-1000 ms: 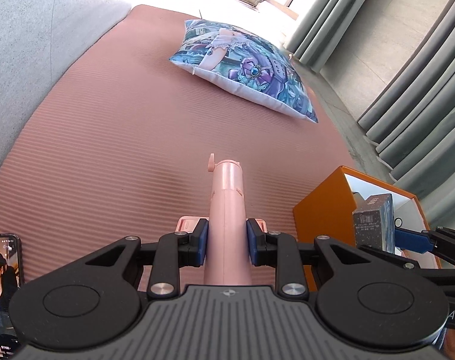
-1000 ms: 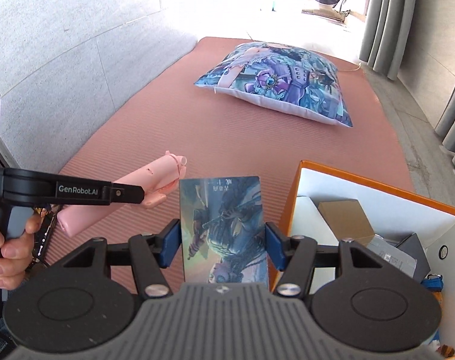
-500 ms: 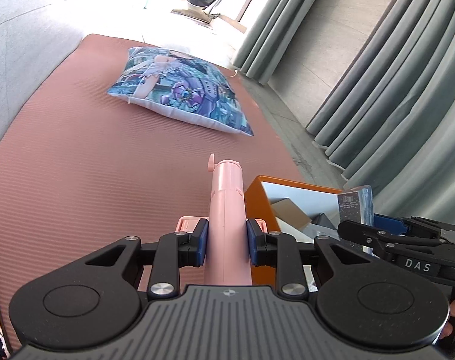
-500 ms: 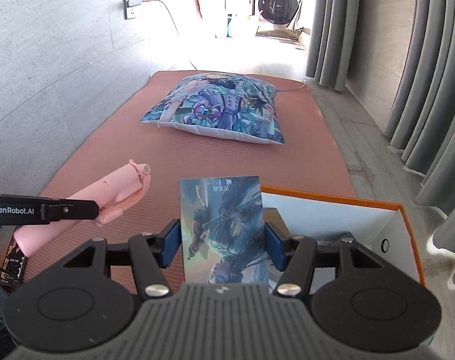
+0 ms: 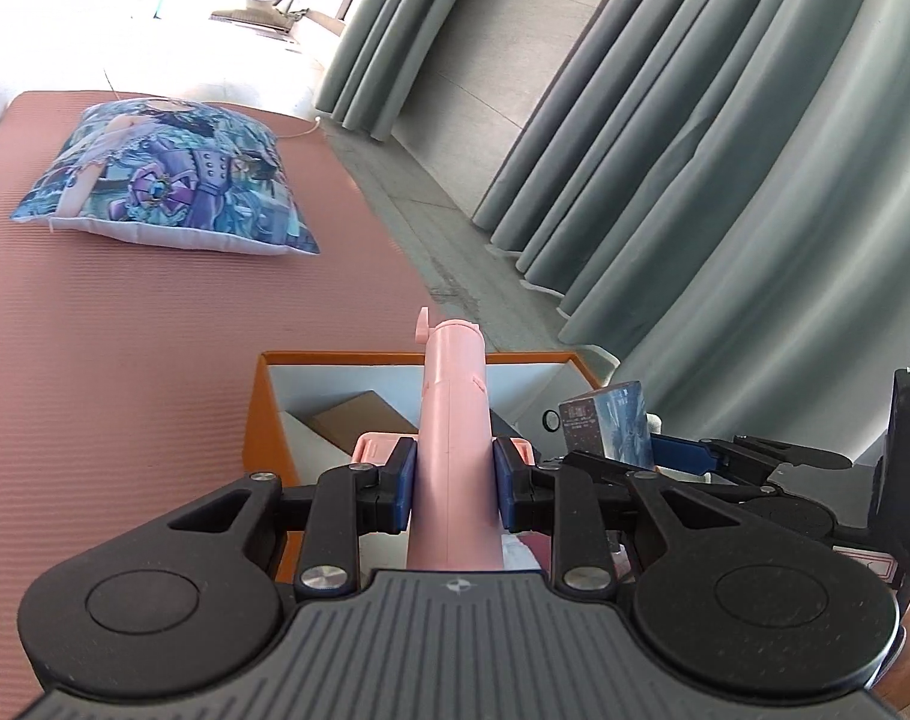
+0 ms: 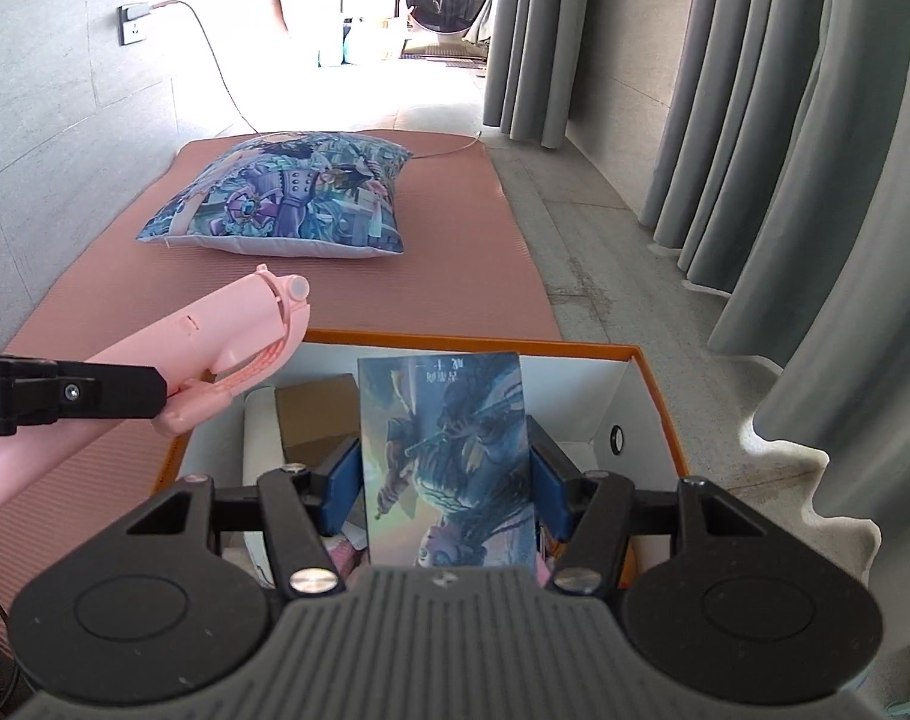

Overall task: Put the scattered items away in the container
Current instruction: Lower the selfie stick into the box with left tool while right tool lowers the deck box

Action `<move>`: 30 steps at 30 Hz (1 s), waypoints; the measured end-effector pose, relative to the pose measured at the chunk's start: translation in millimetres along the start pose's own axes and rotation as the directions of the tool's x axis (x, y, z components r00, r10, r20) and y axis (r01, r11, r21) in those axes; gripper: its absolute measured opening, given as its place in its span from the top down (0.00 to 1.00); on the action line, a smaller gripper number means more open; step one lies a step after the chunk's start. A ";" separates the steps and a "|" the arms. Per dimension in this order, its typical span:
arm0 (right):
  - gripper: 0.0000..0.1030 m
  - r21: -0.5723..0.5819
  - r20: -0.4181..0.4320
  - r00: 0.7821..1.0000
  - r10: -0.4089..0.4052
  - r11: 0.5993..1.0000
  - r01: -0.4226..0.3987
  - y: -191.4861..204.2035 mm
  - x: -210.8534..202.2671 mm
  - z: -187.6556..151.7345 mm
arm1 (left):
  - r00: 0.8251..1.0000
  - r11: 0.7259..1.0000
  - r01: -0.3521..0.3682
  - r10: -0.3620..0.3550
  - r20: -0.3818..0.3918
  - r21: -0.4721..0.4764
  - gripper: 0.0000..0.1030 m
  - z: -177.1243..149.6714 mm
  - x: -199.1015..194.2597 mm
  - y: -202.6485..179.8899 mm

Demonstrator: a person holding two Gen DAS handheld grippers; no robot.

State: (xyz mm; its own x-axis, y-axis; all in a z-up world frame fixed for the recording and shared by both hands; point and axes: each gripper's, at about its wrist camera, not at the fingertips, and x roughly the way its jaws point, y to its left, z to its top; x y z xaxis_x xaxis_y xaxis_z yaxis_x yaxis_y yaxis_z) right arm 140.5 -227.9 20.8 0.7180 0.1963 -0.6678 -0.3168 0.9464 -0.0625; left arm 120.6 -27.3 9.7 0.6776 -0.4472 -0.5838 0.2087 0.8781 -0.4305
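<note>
The left tool [image 5: 454, 477] is clamped on a pink handheld device [image 5: 454, 420] — a slim plastic body with a small tab at its far tip — its blue pads pressing both sides. Seen from the right wrist, the device juts over the left rim of the orange storage box [image 6: 491, 353], tip tilted upward.

The right tool [image 6: 446, 480] grips a flat rectangular box printed with blue fantasy artwork [image 6: 449, 456], held upright between its blue pads above the open storage box. In the left wrist view this printed box shows edge-on, just right of the pink device.

The orange box, white inside, sits on a pink ribbed floor mat [image 5: 125, 330] at its edge nearest the grey curtains [image 5: 725, 180]. Inside lie a brown cardboard piece [image 6: 311, 405] and other items too hidden to name. A printed cushion [image 6: 287, 210] rests farther up the mat — well apart from the box.
</note>
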 end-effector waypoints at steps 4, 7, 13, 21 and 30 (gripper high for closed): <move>0.40 -0.005 -0.006 0.999 -0.037 0.999 0.037 -13.7 7.7 -4.4 | 0.999 0.999 0.027 -0.026 -0.039 0.017 0.71 -3.5 25.6 -15.5; 0.40 -0.025 -0.021 0.997 -0.081 0.996 0.080 -18.9 15.1 -8.3 | 0.997 0.999 0.032 -0.030 -0.068 0.025 0.70 -7.1 43.0 -23.3; 0.40 -0.030 -0.065 0.992 -0.113 0.993 0.111 -31.4 30.0 -19.7 | 0.993 0.999 0.019 -0.015 -0.120 0.032 0.71 -13.8 70.8 -31.5; 0.40 0.010 -0.081 0.992 -0.101 0.995 0.102 -37.1 40.0 -29.9 | 0.985 0.999 -0.016 0.024 -0.170 0.051 0.71 -22.8 88.0 -33.9; 0.40 0.020 -0.116 0.990 -0.075 0.997 0.078 -38.7 47.4 -31.7 | 0.982 0.995 -0.054 0.068 -0.176 0.086 0.71 -28.0 92.5 -40.4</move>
State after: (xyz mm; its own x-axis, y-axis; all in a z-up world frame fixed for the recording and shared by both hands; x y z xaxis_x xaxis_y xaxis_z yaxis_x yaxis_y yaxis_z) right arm 167.2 -263.3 -31.9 0.6630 0.0935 -0.7428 -0.2472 0.9639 -0.0993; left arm 155.1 -109.0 -46.2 0.5556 -0.4090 -0.7239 0.2318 0.9123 -0.3376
